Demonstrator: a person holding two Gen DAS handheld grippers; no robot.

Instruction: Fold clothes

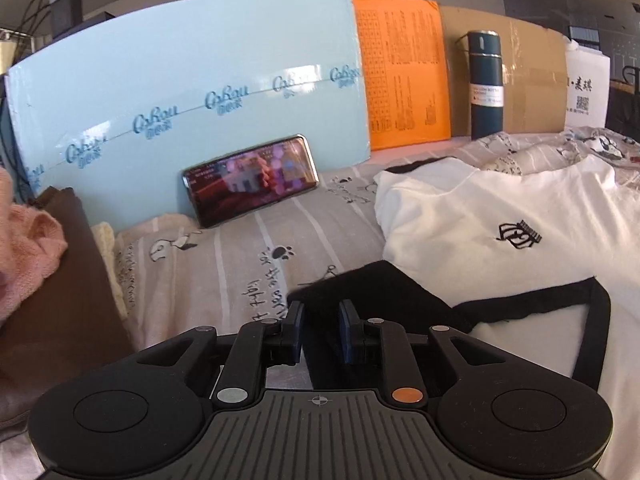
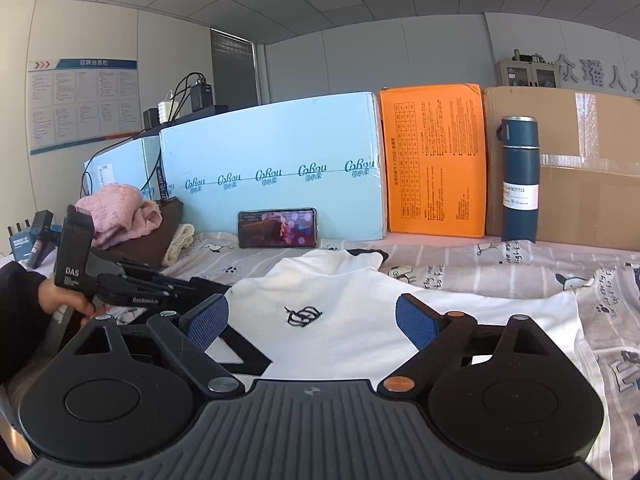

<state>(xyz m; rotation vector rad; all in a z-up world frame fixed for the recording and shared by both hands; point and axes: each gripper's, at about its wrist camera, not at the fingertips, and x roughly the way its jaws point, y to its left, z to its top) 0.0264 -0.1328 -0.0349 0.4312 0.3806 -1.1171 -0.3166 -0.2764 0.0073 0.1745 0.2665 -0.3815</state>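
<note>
Here, white T-shirt [image 1: 500, 216] with black trim lies spread on the patterned bedsheet [image 1: 240, 264], front logo up. Left gripper [image 1: 320, 320] clamped on the shirt's black sleeve [image 1: 368, 284] — jaws nearly together. Right gripper [image 2: 312, 320] gapes wide over the shirt body, holding nothing. Phone [image 1: 250, 178] leans on blue box [image 1: 192, 92] behind; bottle [image 1: 486, 84] stands farther right.

left wrist: low, close over bed, facing 12 o'clock | right wrist: higher, further back, same heading | shared: white T-shirt [image 1: 500, 216] [image 2: 344, 312], phone [image 1: 250, 180] [image 2: 277, 228]
</note>
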